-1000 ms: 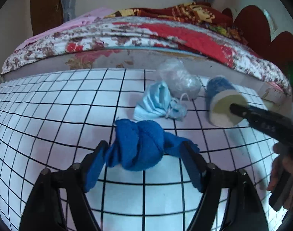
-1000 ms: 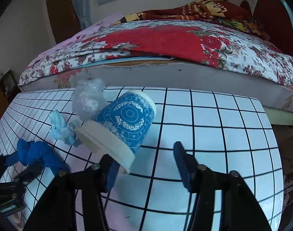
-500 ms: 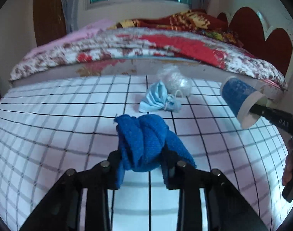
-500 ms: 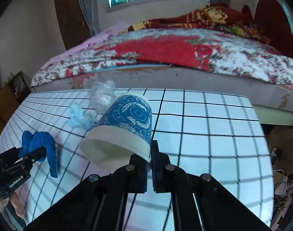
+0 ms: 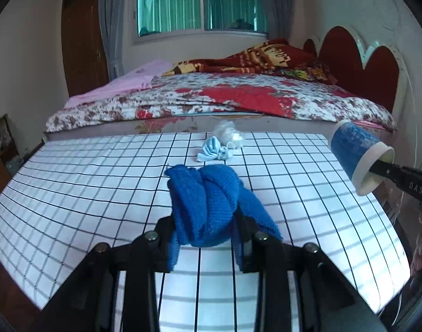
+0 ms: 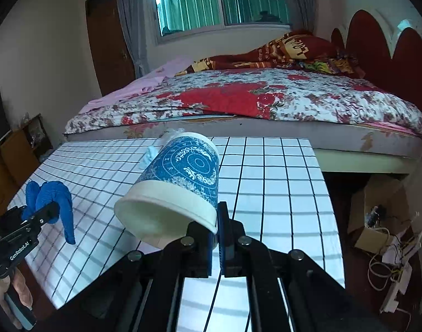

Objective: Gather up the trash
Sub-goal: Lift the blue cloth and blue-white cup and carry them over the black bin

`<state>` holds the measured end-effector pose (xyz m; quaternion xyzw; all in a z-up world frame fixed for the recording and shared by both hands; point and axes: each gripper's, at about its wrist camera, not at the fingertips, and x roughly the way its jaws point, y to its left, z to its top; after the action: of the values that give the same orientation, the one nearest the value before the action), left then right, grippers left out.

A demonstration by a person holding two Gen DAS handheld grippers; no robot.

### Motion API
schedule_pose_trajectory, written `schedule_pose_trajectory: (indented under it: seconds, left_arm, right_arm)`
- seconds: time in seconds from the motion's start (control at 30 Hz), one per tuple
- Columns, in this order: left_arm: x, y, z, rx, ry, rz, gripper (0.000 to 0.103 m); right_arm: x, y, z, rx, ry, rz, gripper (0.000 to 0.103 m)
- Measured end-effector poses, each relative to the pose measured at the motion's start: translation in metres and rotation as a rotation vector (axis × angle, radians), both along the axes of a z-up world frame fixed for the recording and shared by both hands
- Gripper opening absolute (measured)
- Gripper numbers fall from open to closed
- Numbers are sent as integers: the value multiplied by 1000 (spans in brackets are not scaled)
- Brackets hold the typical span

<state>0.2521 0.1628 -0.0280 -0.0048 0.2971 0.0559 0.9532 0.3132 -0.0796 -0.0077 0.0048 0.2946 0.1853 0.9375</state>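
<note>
My left gripper (image 5: 206,238) is shut on a knotted blue cloth (image 5: 208,202), held up above the white grid-patterned table (image 5: 86,171). The right wrist view shows the same blue cloth (image 6: 49,202) hanging from the left gripper at the left edge. My right gripper (image 6: 216,235) is shut on the rim of a blue patterned paper cup (image 6: 180,182), lifted and tipped on its side; the left wrist view shows that paper cup (image 5: 355,155) at the right. A crumpled light-blue face mask (image 5: 213,152) and a clear plastic wad (image 5: 227,134) lie on the table's far side.
A bed (image 5: 224,102) with a floral cover runs along the table's far edge. On the floor to the right of the table are a cardboard box (image 6: 377,210) and tangled cables (image 6: 391,262). A person's hand (image 6: 14,296) holds the left gripper's handle.
Both grippers closed, the left on the blue cloth and the right on the cup's rim, then lifted them off the table and drew back. The mask and plastic wad stayed put.
</note>
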Motion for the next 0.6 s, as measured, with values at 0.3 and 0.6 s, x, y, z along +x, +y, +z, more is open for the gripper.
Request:
schedule_pose_trajectory:
  seconds: [0.3, 0.6]
  left_arm:
    - [-62, -37, 35, 54, -45, -29, 32]
    - [-90, -93, 39, 77, -82, -128, 32]
  right_arm:
    - [-73, -43, 33, 64, -53, -11, 3]
    - [-121, -94, 44, 83, -102, -76, 3]
